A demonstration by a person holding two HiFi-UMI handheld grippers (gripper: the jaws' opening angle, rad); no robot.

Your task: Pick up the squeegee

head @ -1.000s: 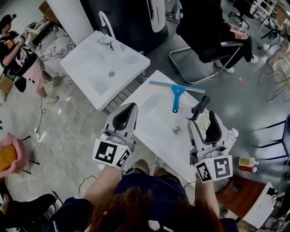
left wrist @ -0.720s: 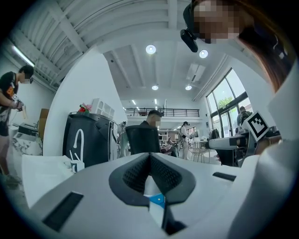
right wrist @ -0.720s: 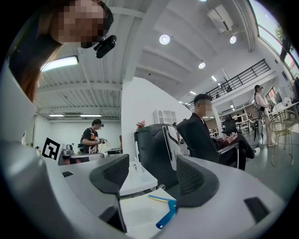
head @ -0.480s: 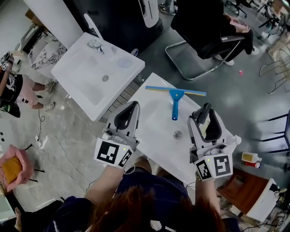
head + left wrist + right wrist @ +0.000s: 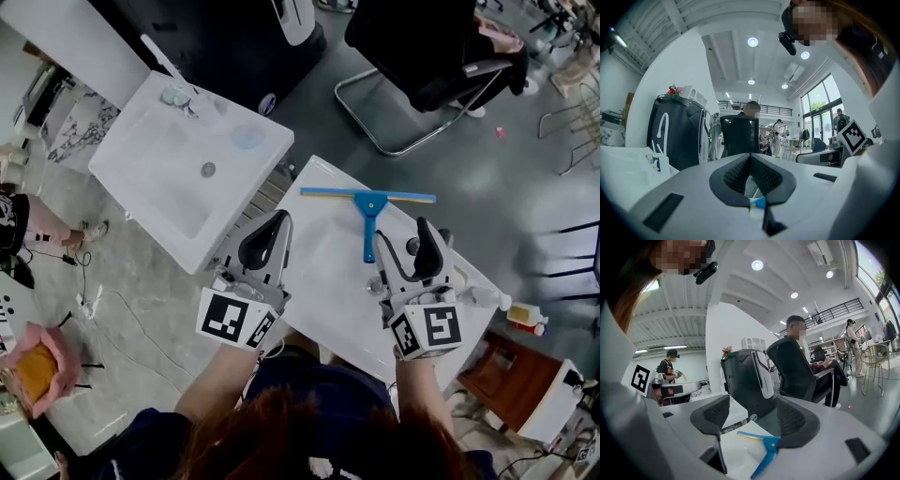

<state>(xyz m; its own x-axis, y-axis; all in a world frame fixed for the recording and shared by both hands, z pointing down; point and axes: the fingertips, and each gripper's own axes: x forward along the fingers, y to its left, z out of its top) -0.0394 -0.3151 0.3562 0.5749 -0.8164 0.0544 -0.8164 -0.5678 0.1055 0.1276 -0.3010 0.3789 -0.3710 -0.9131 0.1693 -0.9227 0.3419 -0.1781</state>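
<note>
A blue squeegee lies flat on a white basin top, with its blade across the far side and its handle pointing toward me. My right gripper hovers just right of the handle and is open. In the right gripper view the squeegee shows low between the spread fingers of my right gripper. My left gripper hangs over the basin's left edge, apart from the squeegee. In the left gripper view its pads meet with nothing between them.
A second white sink with a faucet stands at the far left. A drain sits near my right gripper. A black office chair is behind the basin, and a yellow bottle is on the floor at right.
My right gripper has moved forward and a little left, closer to the squeegee's handle. The left gripper has kept its place over the basin's left edge. The head view has shifted.
</note>
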